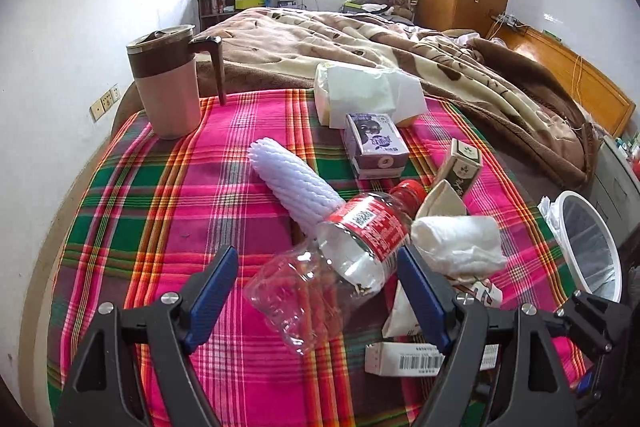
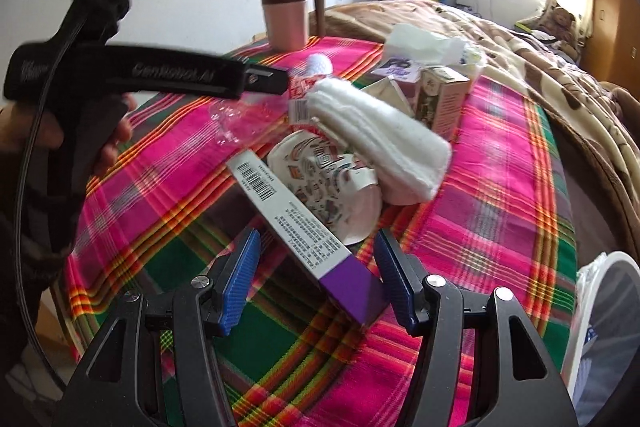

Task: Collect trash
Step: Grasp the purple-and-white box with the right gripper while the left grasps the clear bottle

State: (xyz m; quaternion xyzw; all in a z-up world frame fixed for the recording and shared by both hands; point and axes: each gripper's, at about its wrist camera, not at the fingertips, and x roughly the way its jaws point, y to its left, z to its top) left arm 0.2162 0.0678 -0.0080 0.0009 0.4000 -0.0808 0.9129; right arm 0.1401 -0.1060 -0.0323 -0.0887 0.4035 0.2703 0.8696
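Observation:
A clear plastic bottle (image 1: 320, 267) with a red label and red cap lies on the plaid tablecloth (image 1: 160, 227). My left gripper (image 1: 316, 271) is open, its blue fingers either side of the bottle's clear lower half, not touching. My right gripper (image 2: 316, 259) is open around the purple end of a long white box (image 2: 296, 219) with a barcode; the box also shows in the left wrist view (image 1: 404, 363). A crushed paper cup (image 2: 324, 179), a folded white tissue (image 2: 380, 139), a white foam net sleeve (image 1: 292, 183) and small cartons (image 1: 376, 147) lie around.
A pink mug (image 1: 168, 87) with a brown lid stands at the table's far left. A tissue pack (image 1: 360, 95) sits at the far edge. A white trash bin (image 1: 592, 247) stands off the table's right side. A bed with a brown blanket (image 1: 400, 39) lies behind.

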